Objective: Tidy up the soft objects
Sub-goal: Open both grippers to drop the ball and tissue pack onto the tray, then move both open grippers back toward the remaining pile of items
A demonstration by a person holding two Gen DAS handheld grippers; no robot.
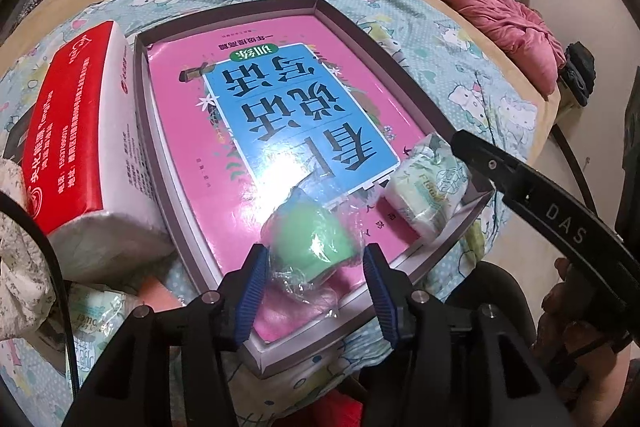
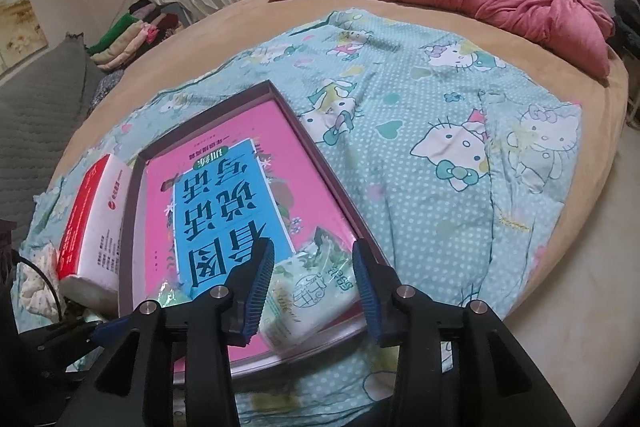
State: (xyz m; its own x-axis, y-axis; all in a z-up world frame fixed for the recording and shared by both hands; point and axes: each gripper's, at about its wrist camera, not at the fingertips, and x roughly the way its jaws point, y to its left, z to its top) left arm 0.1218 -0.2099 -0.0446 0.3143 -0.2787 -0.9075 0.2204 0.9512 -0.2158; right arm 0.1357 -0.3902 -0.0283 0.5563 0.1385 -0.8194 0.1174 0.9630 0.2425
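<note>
Green roll in clear wrap (image 1: pixel 310 235): soft, cylindrical, lying on its side on pink book cover inside shallow box (image 1: pixel 316 5), near box's 6 o'clock edge; crinkled plastic spread around it.

Small tissue pack (image 1: pixel 430 187), white-green printed wrapper: lying flat at box's 4 o'clock corner, just beside roll, apart from it.

Large red-and-white tissue pack (image 1: pixel 80 131): outside box at 9 o'clock, long side against box wall, tilted.

Second small pack (image 1: pixel 94 311): outside box, 7 o'clock, partly hidden.

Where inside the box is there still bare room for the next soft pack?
Free: the box's far half, over the pink book. Crowded: the near end, with the green wrapped roll and small tissue pack. Red tissue pack borders outside.
</note>
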